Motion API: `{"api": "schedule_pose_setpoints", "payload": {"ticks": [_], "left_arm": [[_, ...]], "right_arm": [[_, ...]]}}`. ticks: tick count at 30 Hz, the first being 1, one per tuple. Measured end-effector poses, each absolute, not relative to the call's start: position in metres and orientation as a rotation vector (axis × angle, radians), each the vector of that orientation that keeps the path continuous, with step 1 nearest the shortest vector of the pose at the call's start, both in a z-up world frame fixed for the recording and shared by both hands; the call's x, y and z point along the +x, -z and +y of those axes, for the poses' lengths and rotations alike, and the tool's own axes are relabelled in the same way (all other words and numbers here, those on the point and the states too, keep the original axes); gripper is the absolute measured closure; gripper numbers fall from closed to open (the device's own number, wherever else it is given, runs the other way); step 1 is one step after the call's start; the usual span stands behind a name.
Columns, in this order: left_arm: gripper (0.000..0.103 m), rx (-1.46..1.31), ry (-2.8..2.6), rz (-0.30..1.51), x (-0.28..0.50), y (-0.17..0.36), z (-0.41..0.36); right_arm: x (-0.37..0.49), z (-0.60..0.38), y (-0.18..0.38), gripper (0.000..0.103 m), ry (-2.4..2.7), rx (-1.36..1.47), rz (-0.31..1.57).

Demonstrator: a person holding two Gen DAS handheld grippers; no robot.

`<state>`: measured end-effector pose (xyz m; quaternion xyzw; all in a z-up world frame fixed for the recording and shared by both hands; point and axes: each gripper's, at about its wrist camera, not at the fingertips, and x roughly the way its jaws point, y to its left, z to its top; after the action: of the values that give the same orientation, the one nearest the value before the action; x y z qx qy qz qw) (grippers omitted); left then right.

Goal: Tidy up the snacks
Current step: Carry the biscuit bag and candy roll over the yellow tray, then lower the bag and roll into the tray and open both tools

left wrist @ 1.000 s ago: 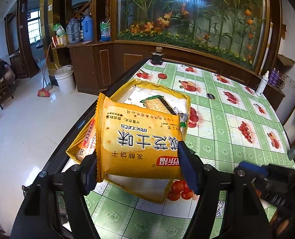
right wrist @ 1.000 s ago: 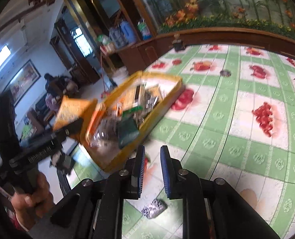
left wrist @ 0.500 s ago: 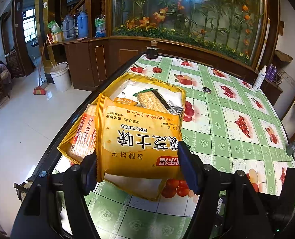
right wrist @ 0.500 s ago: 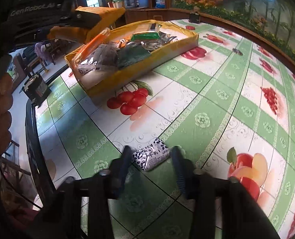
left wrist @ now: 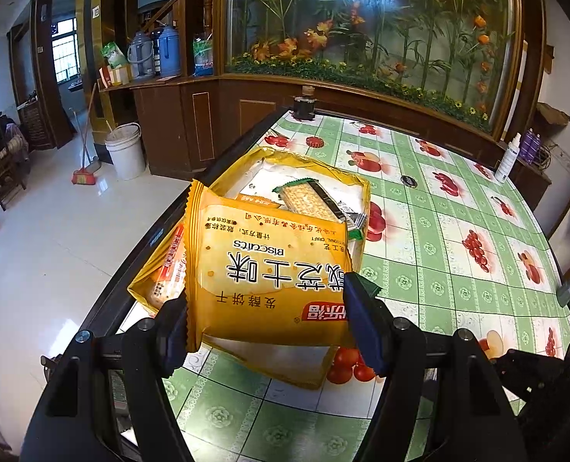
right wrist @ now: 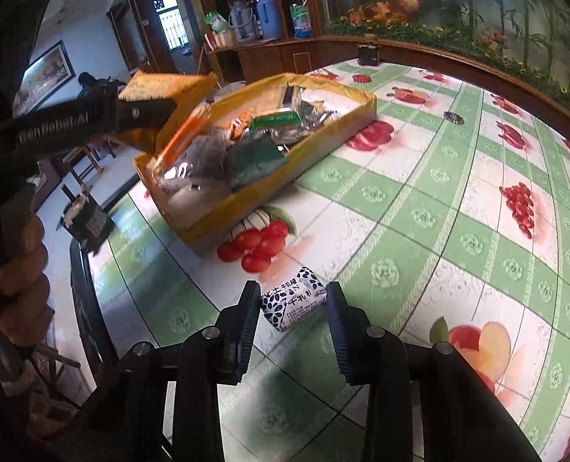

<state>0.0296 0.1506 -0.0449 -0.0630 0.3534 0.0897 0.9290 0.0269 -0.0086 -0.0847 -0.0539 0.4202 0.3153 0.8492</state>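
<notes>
My left gripper (left wrist: 265,321) is shut on a large orange biscuit bag (left wrist: 269,269) and holds it above the near end of a yellow cardboard tray (left wrist: 358,188) that holds several snack packs. In the right wrist view the same bag (right wrist: 161,88) hangs over the tray (right wrist: 269,196). My right gripper (right wrist: 290,308) is open, its jaws on either side of a small white-and-black patterned snack packet (right wrist: 292,302) lying on the table, not touching it.
The table (right wrist: 438,200) has a green-and-white fruit-print cloth; its left edge (left wrist: 138,258) drops to a white floor. A small dark box (right wrist: 368,54) and a dark disc (right wrist: 453,116) sit far back. A white bottle (left wrist: 508,159) stands at the far right.
My right gripper opened wide and came down around the small packet. My left gripper kept the biscuit bag above the tray, shifting slightly.
</notes>
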Motion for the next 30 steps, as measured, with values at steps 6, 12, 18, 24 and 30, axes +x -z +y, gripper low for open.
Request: {"api": "schedule_pose_setpoints", "payload": {"ticks": [6,12,18,24,30], "left_arm": [[0.033,-0.128,-0.206,0.722,0.031,0.044,0.159],[0.033,-0.136,-0.221,0.731,0.035,0.048,0.168],[0.033,-0.142,-0.24,0.74,0.04,0.051,0.177],[0.033,-0.149,-0.252,0.754,0.046,0.056,0.183],[0.033,-0.16,-0.258,0.773,0.054,0.063,0.19]], "right_arm": [[0.037,0.002,0.071,0.068,-0.697,-0.095,0.857],[0.049,0.015,0.062,0.068,-0.728,-0.076,0.843],[0.069,0.027,0.055,0.068,-0.755,-0.055,0.831],[0.091,0.038,0.047,0.068,-0.768,-0.034,0.813],[0.116,0.048,0.042,0.068,-0.78,-0.01,0.806]]}}
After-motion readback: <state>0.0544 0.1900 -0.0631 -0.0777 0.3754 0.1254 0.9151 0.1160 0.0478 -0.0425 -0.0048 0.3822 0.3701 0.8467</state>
